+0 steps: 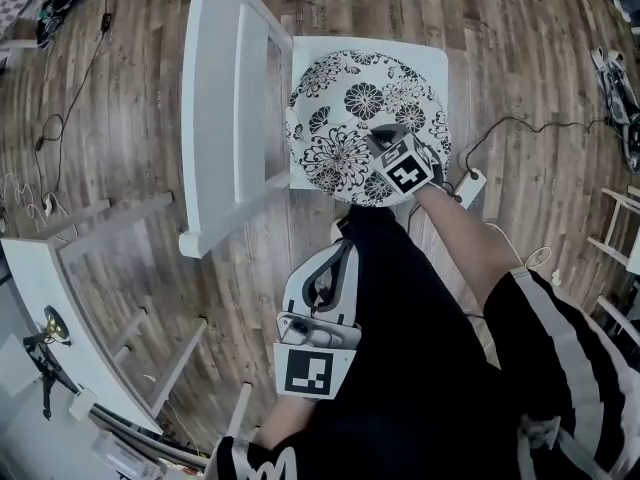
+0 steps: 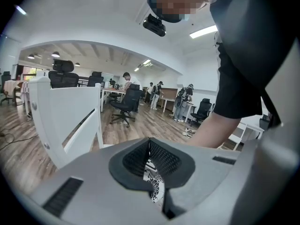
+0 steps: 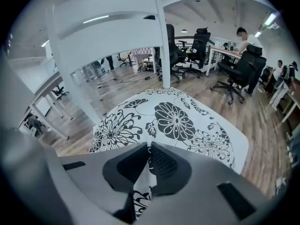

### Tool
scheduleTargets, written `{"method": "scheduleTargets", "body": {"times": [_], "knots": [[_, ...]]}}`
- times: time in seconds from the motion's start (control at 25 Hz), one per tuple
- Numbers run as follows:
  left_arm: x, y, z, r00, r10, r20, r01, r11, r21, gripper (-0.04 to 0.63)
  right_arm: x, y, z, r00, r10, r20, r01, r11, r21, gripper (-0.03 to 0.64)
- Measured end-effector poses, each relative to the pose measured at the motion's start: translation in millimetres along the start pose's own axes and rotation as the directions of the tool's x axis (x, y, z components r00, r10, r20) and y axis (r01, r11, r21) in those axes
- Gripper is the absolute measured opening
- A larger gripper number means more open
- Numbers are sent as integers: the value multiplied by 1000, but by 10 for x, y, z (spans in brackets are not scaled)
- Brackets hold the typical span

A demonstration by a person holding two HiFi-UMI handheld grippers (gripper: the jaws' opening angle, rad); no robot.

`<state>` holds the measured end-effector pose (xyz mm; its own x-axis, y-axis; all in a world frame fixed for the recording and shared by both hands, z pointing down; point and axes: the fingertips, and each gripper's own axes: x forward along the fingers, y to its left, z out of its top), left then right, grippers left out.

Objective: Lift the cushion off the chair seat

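Round flowered cushion [image 1: 350,118] flat on the white chair seat [image 1: 432,63], covering nearly all of it, with the chair back [image 1: 215,108] at 9 o'clock from it in the head view. Probably light and soft: thin padding in cloth, likely to bend and hang down when raised from one side only. Neither fragile nor slippery, by the look of it. Best taken at the rim, thin enough there to pinch; no good hold at the flat middle.

Right gripper [image 1: 383,138] at about 5 o'clock on the cushion's rim, jaws closed on a fold of the printed cloth — seen pinched between the pads [image 3: 163,163] in the right gripper view. Forearm [image 1: 470,233] stretched out from the body, gripper tilted steeply down toward the seat.

Left gripper [image 1: 343,248] near the body, well apart from the chair, pointing only a little downward, jaws together with nothing between them.

Judged as the very beginning of the lift — cushion not clearly off the seat yet.
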<state>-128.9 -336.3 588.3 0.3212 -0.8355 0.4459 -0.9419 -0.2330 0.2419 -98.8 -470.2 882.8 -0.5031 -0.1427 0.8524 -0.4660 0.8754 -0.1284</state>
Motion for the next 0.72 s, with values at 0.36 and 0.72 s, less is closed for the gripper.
{"method": "scheduleTargets", "body": {"times": [0.36, 0.72], "knots": [[-51, -30, 300, 994, -38, 101, 35, 999, 36, 5, -489, 94, 208, 994, -37, 99, 31, 998, 58, 37], [-251, -50, 625, 978, -83, 194, 65, 993, 95, 5, -1121, 190, 565, 961, -110, 252, 69, 984, 167, 37]]}}
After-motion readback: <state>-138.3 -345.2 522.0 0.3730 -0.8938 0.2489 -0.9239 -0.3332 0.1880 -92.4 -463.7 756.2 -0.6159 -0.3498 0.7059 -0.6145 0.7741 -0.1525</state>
